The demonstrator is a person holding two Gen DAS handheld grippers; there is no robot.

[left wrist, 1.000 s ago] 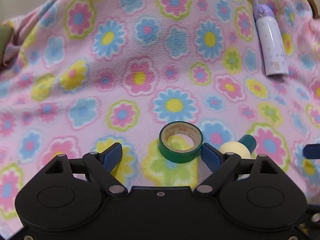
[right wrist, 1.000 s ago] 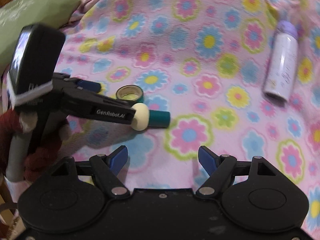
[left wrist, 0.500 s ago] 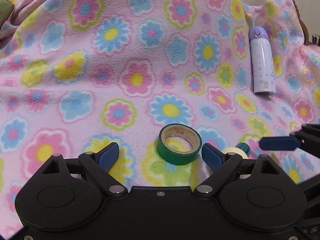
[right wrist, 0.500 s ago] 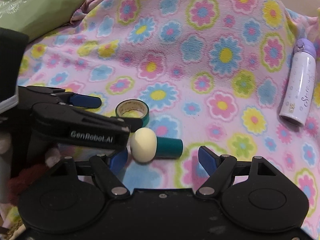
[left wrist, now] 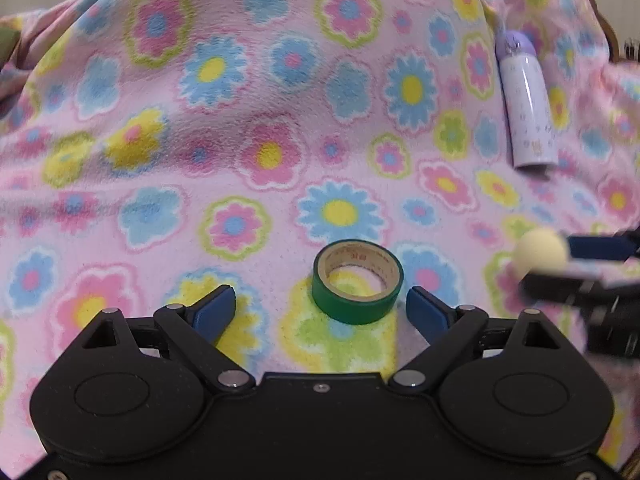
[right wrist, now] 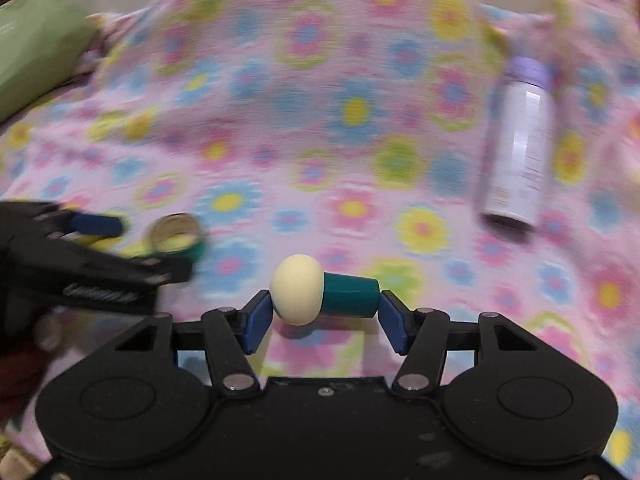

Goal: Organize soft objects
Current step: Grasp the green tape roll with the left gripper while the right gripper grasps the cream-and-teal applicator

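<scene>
A pink flowered fleece blanket (left wrist: pixel 280 128) covers the surface. A green tape roll (left wrist: pixel 357 282) lies on it just ahead of my open left gripper (left wrist: pixel 320 312), between the blue fingertips but nearer the right one. My right gripper (right wrist: pixel 322 322) is shut on a mushroom-shaped toy (right wrist: pixel 320 294) with a cream head and teal stem, gripping it end to end, lifted slightly off the blanket. The toy's cream head (left wrist: pixel 540 255) also shows in the left wrist view, at the right. The tape roll (right wrist: pixel 176 238) appears blurred in the right wrist view.
A lilac and white bottle (left wrist: pixel 526 108) lies on the blanket at the far right; it also shows in the right wrist view (right wrist: pixel 516 148). A green cushion (right wrist: pixel 32 48) sits at the far left edge. The blanket rises toward the back.
My right gripper moved in around the mushroom toy and closed on it. The left gripper stayed open by the tape roll, shifting only slightly.
</scene>
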